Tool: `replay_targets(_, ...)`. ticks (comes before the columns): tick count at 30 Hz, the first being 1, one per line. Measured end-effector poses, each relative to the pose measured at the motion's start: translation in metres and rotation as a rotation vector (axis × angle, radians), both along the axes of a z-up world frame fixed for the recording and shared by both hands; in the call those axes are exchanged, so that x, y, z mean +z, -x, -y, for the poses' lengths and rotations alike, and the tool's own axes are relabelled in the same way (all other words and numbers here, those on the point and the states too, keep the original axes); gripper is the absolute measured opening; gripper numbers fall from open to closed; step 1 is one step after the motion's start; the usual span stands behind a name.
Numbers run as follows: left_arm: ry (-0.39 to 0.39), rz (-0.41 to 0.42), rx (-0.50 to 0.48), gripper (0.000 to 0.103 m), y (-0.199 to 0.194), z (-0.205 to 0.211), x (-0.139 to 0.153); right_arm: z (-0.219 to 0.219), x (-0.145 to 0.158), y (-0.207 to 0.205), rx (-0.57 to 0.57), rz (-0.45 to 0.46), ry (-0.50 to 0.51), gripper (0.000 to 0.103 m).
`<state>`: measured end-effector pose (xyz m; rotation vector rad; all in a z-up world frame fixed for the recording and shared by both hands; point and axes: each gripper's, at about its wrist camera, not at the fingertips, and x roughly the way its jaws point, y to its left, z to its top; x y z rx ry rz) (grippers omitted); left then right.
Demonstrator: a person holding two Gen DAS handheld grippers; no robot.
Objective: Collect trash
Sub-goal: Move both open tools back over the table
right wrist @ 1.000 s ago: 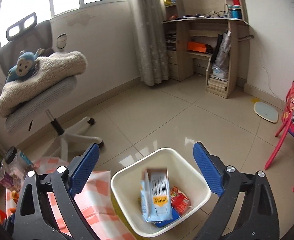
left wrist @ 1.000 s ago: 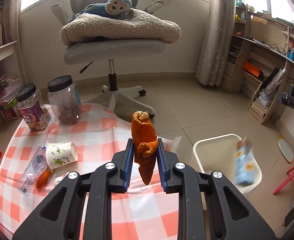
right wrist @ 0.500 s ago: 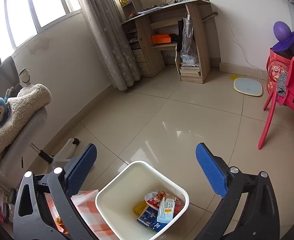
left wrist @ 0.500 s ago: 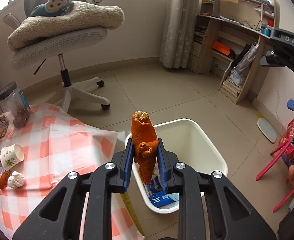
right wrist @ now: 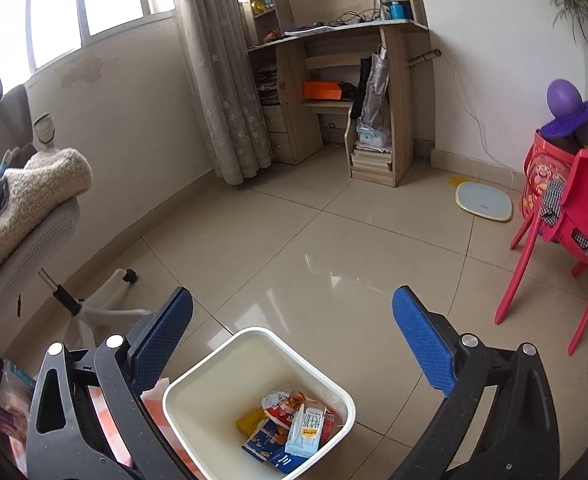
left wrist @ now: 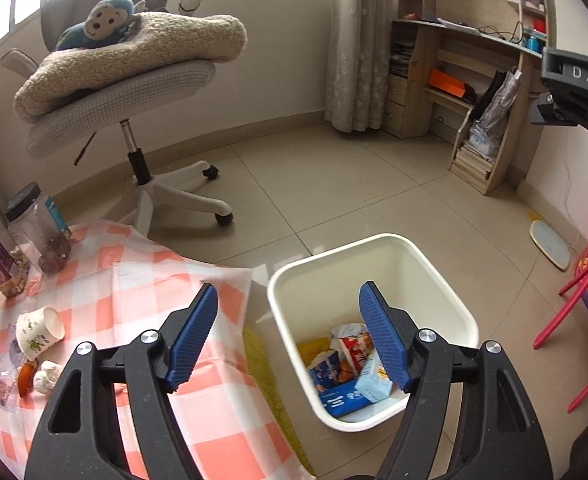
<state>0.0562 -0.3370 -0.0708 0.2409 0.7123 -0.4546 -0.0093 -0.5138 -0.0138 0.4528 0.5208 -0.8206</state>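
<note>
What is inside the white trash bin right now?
The white trash bin holds a light blue carton, a red-and-white snack wrapper, a yellow packet and a dark blue package. Anything beneath this pile is covered.

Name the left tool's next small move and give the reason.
Probably swing the left tool back over the checkered table toward the tipped paper cup. Its jaws stand open and empty above the white bin, which already holds cartons and wrappers, while the cup and small scraps beside it lie on the cloth uncollected.
</note>
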Motion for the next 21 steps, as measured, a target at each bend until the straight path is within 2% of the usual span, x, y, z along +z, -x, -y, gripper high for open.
replay_targets(3,-0.019,0.063,0.049,0.076,-0.005,-0.027,0.007,-0.027,0.001,-0.013,0.038,-0.038,0.087,0.096)
replay_targets(8,-0.027,0.126,0.126,0.08,-0.011,-0.07,0.015,-0.073,0.004,-0.026,0.105,-0.043,0.206,0.096)
replay_targets(13,-0.021,0.149,0.194,0.085,-0.02,-0.107,0.018,-0.115,0.0,-0.04,0.184,-0.075,0.305,0.096)
replay_targets(21,-0.038,0.135,0.27,0.085,-0.028,-0.157,0.017,-0.164,-0.008,-0.064,0.3,-0.128,0.321,0.096)
